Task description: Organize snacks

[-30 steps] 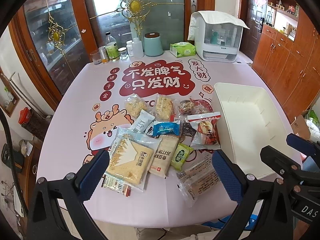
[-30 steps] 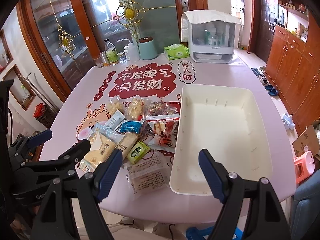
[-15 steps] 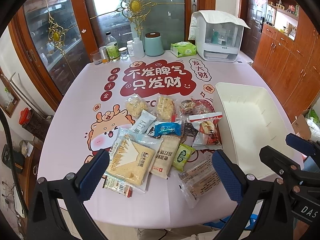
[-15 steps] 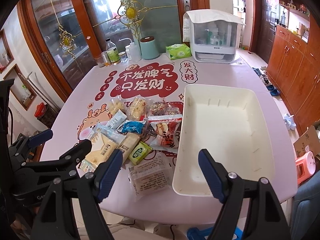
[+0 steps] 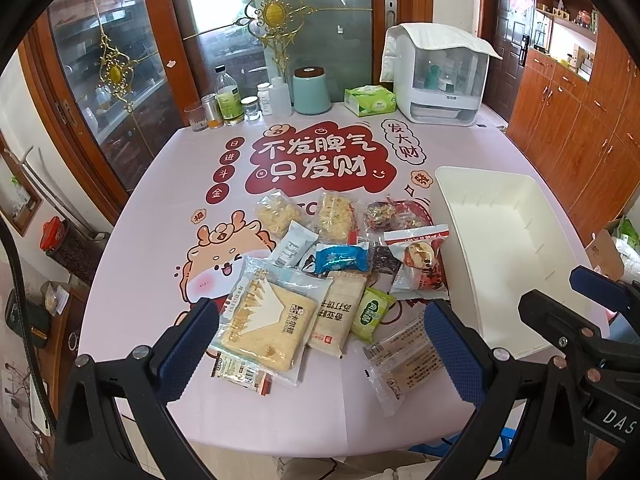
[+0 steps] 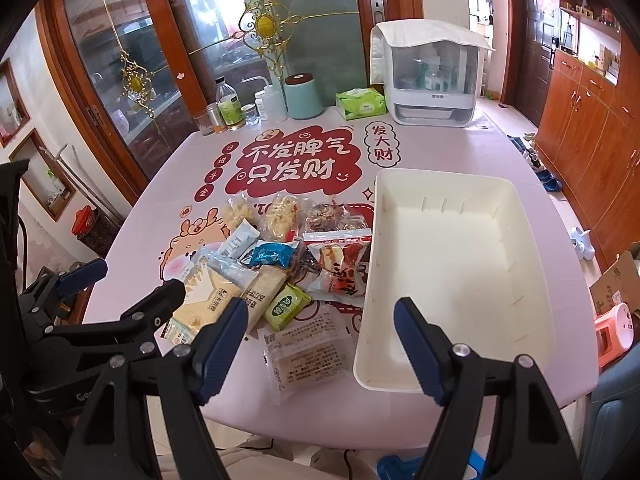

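Several wrapped snacks lie in a heap on the pink table: a large toast pack (image 5: 266, 324), a beige biscuit pack (image 5: 336, 312), a green packet (image 5: 372, 312), a blue packet (image 5: 340, 258), a red-topped bag (image 5: 420, 260) and a clear cracker pack (image 6: 308, 354). An empty white bin (image 6: 452, 264) stands right of the heap. My left gripper (image 5: 320, 348) hovers open above the near edge, over the toast pack. My right gripper (image 6: 320, 344) is open too, above the cracker pack and the bin's near corner. Neither holds anything.
At the table's far edge stand bottles and jars (image 5: 230, 100), a teal canister (image 5: 311, 90), a tissue pack (image 5: 370, 100) and a white covered appliance (image 5: 440, 76). Wooden cabinets (image 6: 592, 128) line the right wall. Glass doors stand behind.
Both views have crept slightly forward and down toward the snacks. Nothing on the table has moved, and both grippers stay open.
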A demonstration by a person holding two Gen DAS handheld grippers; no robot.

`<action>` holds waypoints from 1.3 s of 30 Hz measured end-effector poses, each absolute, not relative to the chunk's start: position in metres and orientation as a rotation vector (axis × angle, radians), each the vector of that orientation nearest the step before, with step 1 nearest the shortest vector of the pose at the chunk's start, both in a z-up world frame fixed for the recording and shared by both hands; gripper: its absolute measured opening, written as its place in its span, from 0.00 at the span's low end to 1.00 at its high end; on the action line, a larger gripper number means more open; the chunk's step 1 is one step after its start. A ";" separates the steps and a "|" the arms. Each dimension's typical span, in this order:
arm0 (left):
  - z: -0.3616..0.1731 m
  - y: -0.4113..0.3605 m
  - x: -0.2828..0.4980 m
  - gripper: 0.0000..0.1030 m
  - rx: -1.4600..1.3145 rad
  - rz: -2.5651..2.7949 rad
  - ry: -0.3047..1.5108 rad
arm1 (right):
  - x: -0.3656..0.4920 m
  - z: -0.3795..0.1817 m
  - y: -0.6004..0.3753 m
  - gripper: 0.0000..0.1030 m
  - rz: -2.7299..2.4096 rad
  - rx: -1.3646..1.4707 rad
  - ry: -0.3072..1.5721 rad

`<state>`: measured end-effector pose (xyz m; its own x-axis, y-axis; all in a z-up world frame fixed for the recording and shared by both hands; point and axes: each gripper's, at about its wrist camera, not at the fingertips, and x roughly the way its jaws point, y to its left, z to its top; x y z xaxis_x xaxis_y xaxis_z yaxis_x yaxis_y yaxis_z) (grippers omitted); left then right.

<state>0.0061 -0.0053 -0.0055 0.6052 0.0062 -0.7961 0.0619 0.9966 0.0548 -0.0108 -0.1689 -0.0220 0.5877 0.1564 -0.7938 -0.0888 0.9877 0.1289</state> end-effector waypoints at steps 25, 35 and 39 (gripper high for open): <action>0.000 0.025 0.007 0.99 0.133 -0.039 0.901 | -0.008 -0.014 -0.145 0.71 0.123 0.103 0.921; -0.004 0.071 0.025 0.99 0.165 -0.071 0.946 | 0.000 -0.026 -0.118 0.71 0.084 0.198 0.971; -0.015 0.100 0.040 0.99 0.152 -0.089 0.996 | 0.004 -0.042 -0.109 0.71 0.050 0.248 1.014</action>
<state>0.0404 0.1000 -0.0147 0.5412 -0.0049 -0.8409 0.1435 0.9859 0.0866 0.0037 -0.1095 -0.0416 0.5299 0.1557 -0.8336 0.0737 0.9708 0.2281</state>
